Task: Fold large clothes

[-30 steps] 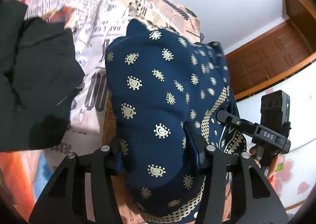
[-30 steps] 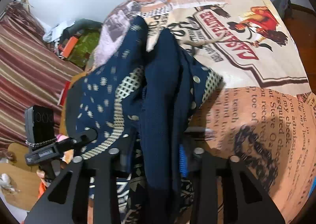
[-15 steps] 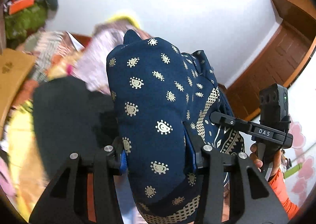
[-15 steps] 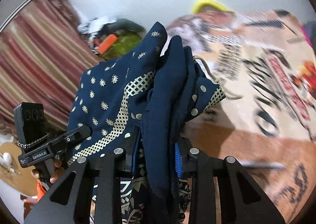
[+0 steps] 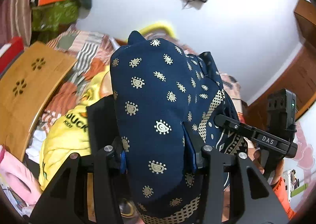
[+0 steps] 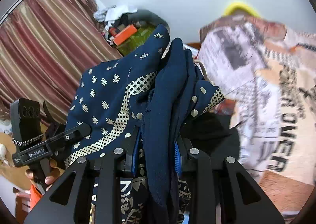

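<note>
You hold the navy gold-printed fabric garment (image 5: 158, 105) bunched and folded, left gripper (image 5: 158, 156) and right gripper (image 6: 156, 152) each clamped partway on it; setting it down remains.

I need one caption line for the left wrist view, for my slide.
Left gripper clamps a bunched navy printed garment above a cluttered bed, right gripper gripping alongside.

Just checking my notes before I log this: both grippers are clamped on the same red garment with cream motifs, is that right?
Not quite: the garment is navy blue, not red. The left wrist view shows the left gripper clamped on it, and the right wrist view shows the right gripper clamped on the same cream-patterned cloth.
</note>
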{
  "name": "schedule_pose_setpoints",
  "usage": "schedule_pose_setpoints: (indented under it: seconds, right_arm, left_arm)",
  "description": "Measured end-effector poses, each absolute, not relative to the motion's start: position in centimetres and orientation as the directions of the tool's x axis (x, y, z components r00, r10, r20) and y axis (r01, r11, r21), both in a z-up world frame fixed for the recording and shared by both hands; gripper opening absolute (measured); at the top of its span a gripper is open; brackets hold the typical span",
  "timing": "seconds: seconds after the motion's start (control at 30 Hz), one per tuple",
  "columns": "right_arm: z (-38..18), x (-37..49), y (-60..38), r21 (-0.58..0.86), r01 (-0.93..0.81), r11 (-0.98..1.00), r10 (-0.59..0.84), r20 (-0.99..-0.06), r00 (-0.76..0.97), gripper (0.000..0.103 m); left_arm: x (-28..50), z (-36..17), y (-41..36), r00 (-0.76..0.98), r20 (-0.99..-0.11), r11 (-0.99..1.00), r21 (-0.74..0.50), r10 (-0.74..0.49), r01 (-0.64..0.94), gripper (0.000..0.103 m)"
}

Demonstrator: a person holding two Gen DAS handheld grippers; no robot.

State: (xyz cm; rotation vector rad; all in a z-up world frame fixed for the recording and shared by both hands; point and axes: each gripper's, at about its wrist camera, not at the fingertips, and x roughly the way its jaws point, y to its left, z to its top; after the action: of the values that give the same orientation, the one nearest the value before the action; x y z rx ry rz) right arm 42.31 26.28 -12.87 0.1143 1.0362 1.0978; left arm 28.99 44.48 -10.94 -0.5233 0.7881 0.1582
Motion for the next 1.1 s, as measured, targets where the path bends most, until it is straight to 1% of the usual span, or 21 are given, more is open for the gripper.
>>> schedule_pose_setpoints:
  seconds: [0.13,0.17,0.23,0.3,0.4,0.5,0.57,0.63,0.7,0.77,0.83,0.9,1.0,1.1]
  right_arm:
    - [-17.7,42.5,28.6,0.516,-0.656,0.55,0.701,-0.713,0.027,0.026]
    - [-19.0,42.5,29.0,0.496,-0.658,0.568,0.675,-0.738,0.026,0.026]
    - [-20.7,42.3,29.4,0.457,-0.666,0.59,0.637,-0.77,0.036,0.026]
    - [-21.0,41.8,29.1,0.433,-0.683,0.588,0.629,-0.776,0.05,0.028]
    - [-20.7,41.0,28.4,0.376,-0.705,0.601,0.593,-0.802,0.077,0.033]
    - [-20.0,39.6,26.9,0.297,-0.722,0.625,0.545,-0.828,0.131,0.04]
    - [-20.1,39.1,25.9,0.266,-0.721,0.639,0.516,-0.844,0.145,0.05]
    - [-20.2,38.4,24.7,0.259,-0.72,0.644,0.499,-0.856,0.138,0.054]
    - [-20.3,37.5,23.2,0.252,-0.718,0.648,0.488,-0.862,0.138,0.055]
    - [-19.9,36.7,22.0,0.247,-0.708,0.662,0.484,-0.862,0.152,0.055]
    - [-19.3,36.2,20.7,0.251,-0.691,0.678,0.487,-0.857,0.167,0.055]
    - [-17.9,35.5,19.4,0.271,-0.676,0.685,0.518,-0.834,0.19,0.055]
    - [-14.5,33.9,17.7,0.282,-0.687,0.67,0.571,-0.787,0.234,0.055]
    - [-10.5,32.1,15.7,0.299,-0.7,0.649,0.632,-0.724,0.277,0.055]
  left_arm:
    - [29.6,-17.0,47.0,0.622,-0.778,0.817,-0.416,-0.092,-0.399,0.047]
    - [29.7,-18.3,47.4,0.607,-0.788,0.81,-0.418,-0.098,-0.412,0.05]
    - [29.4,-19.8,47.5,0.619,-0.777,0.813,-0.43,-0.113,-0.392,0.052]
    - [29.2,-19.8,46.8,0.628,-0.771,0.828,-0.417,-0.103,-0.376,0.055]
    - [29.1,-19.1,45.2,0.608,-0.794,0.869,-0.32,-0.028,-0.378,0.059]
    - [28.1,-17.8,43.2,0.595,-0.801,0.893,-0.217,0.069,-0.395,0.065]
    - [27.0,-17.3,42.2,0.6,-0.793,0.898,-0.188,0.1,-0.397,0.07]
    - [25.5,-17.1,41.4,0.605,-0.787,0.897,-0.175,0.121,-0.407,0.075]
    - [24.3,-17.2,40.6,0.595,-0.793,0.895,-0.162,0.132,-0.415,0.076]
    - [22.8,-17.6,39.6,0.576,-0.804,0.896,-0.138,0.148,-0.422,0.077]
    - [21.7,-17.6,39.1,0.575,-0.803,0.889,-0.139,0.156,-0.437,0.077]
    - [20.4,-17.0,38.4,0.561,-0.811,0.877,-0.138,0.167,-0.461,0.076]
    - [18.7,-15.0,36.9,0.569,-0.792,0.874,-0.098,0.221,-0.476,0.076]
    - [16.9,-11.2,34.7,0.614,-0.749,0.889,-0.074,0.25,-0.453,0.076]
